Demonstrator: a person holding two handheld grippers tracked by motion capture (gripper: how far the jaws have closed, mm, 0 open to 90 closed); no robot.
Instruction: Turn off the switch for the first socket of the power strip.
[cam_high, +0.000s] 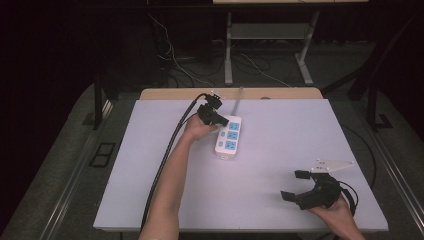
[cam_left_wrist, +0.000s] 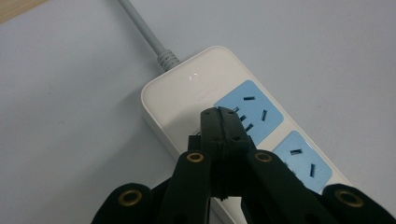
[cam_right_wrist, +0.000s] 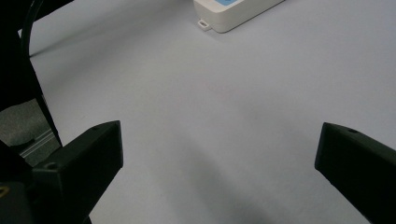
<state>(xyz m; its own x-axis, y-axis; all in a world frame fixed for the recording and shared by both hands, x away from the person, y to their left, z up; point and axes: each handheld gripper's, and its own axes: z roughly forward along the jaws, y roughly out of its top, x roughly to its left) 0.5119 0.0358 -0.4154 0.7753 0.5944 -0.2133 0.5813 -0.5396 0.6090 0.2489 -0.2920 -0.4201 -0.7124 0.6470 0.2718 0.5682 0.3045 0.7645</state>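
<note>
A white power strip (cam_high: 229, 137) with three blue sockets lies at the back middle of the white table top (cam_high: 280, 150), its grey cord (cam_high: 238, 100) running off the far edge. My left gripper (cam_high: 222, 121) is shut with nothing visible between its jaws. In the left gripper view its tips (cam_left_wrist: 219, 114) rest at the power strip (cam_left_wrist: 187, 88) beside the first blue socket (cam_left_wrist: 254, 105), near the cord (cam_left_wrist: 149, 37) end. My right gripper (cam_high: 293, 185) is wide open near the front right. The right gripper (cam_right_wrist: 219, 149) has bare table between its jaws, the strip's end (cam_right_wrist: 233, 16) far ahead.
A wooden table edge (cam_high: 230, 93) shows behind the white top. Beyond it stand the legs of another desk (cam_high: 228, 55) with loose cables (cam_high: 175, 60) on the floor. The left gripper's black cable (cam_high: 165, 155) trails along the forearm.
</note>
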